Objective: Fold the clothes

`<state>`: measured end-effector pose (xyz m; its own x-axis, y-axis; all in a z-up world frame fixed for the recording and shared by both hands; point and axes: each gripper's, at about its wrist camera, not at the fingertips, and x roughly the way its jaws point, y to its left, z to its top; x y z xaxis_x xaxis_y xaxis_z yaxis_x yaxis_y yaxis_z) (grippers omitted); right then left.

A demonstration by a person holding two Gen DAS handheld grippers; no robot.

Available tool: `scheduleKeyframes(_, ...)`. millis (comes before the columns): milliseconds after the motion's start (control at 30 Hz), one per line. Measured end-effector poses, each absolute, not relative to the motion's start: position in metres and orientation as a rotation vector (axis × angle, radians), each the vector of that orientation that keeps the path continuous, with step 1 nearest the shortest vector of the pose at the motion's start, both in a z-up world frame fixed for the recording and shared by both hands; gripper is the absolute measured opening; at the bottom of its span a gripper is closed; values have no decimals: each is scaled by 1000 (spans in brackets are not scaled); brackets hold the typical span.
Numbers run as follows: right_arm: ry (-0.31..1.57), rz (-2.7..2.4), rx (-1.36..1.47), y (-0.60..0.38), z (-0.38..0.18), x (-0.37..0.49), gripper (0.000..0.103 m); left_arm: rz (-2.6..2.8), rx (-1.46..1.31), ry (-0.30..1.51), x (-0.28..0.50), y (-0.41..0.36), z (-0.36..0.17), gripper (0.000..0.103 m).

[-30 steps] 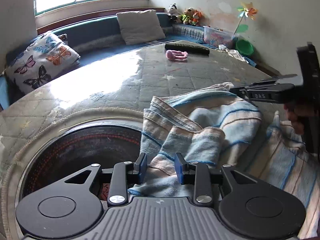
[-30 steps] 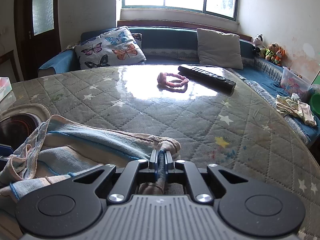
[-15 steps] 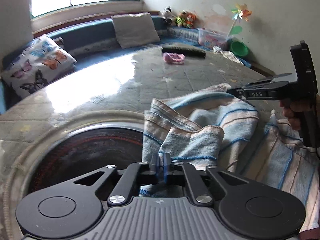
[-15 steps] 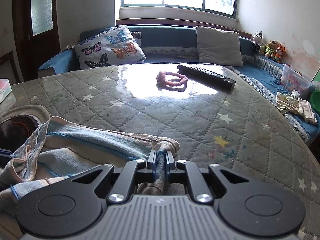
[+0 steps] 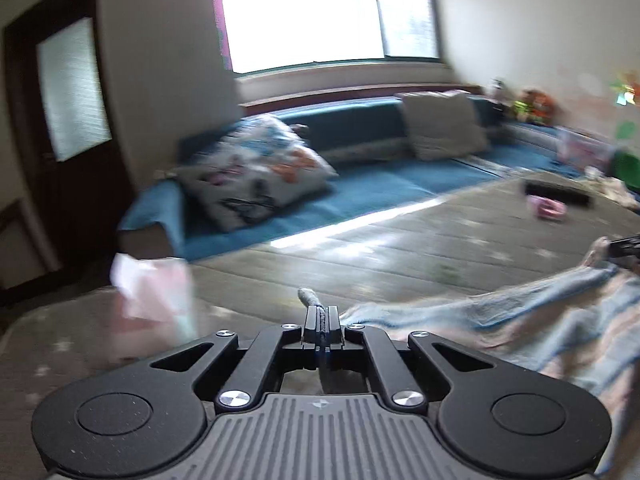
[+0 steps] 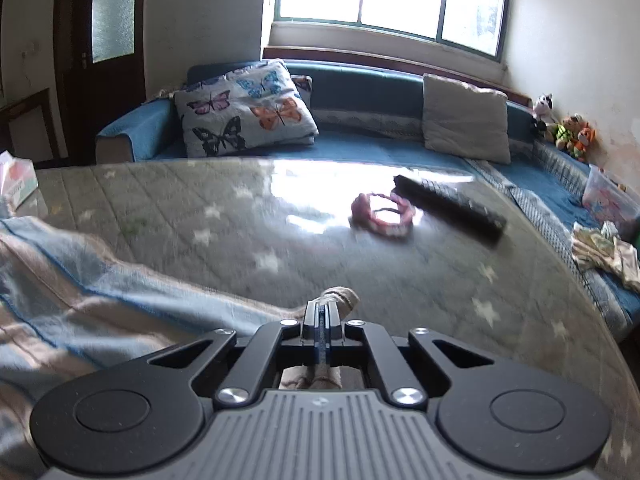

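A blue-and-beige striped garment [image 5: 520,320] is stretched between both grippers above the quilted grey table [image 5: 360,256]. My left gripper [image 5: 321,322] is shut on one edge of it; a bit of cloth pokes out past the fingertips. My right gripper [image 6: 321,322] is shut on another edge of the garment [image 6: 100,292], which trails off to the left in the right wrist view. The right gripper's tip also shows at the far right of the left wrist view [image 5: 624,246], holding the cloth.
A pink hair tie [image 6: 382,216] and a black remote [image 6: 448,208] lie on the far side of the table. A tissue box [image 5: 154,292] stands at the left. A blue sofa [image 6: 360,148] with a butterfly cushion [image 6: 244,108] runs behind.
My left gripper shut on the garment, then lifted and swung left, pulling the cloth taut. My right gripper rose and moved forward, still holding its edge.
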<state>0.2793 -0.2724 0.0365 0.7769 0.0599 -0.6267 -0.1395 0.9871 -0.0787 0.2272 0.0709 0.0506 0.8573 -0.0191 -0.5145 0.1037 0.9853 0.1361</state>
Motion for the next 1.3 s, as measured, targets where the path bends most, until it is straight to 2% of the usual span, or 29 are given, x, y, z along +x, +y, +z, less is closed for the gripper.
scheduleKeyframes(200,577,123,-135,-248,55,321,1,49,145,514,235,104,50,2)
scheduleKeyframes(467,679,169,-93,-233,33,356,11,124,134,628,250,128,19,7)
scheduleKeyframes(600,707,197,-125,-229,24,350,25,90,91,651,255,129,22,21)
scheduleKeyframes(667,717,191,-127,-228,20,352,26,92,47,684,262,131,20,24)
scheduleKeyframes(800,735,193,-95,-231,15,358,28,141,-19,717,271,141,12,24)
scheduleKeyframes(900,737,202,-111,-228,12,359,33,135,-70,760,275,149,6,24)
scheduleKeyframes(1000,736,205,-115,-226,10,359,33,116,-104,769,277,152,3,25)
scheduleKeyframes(1200,736,210,-123,-221,7,360,35,79,-149,763,283,155,1,22)
scheduleKeyframes(1233,735,211,-124,-220,6,360,35,75,-145,759,283,155,1,18)
scheduleKeyframes(1267,735,212,-125,-220,6,361,35,76,-134,753,283,153,1,3)
scheduleKeyframes(1300,735,213,-127,-219,5,361,35,87,-118,740,282,151,1,3)
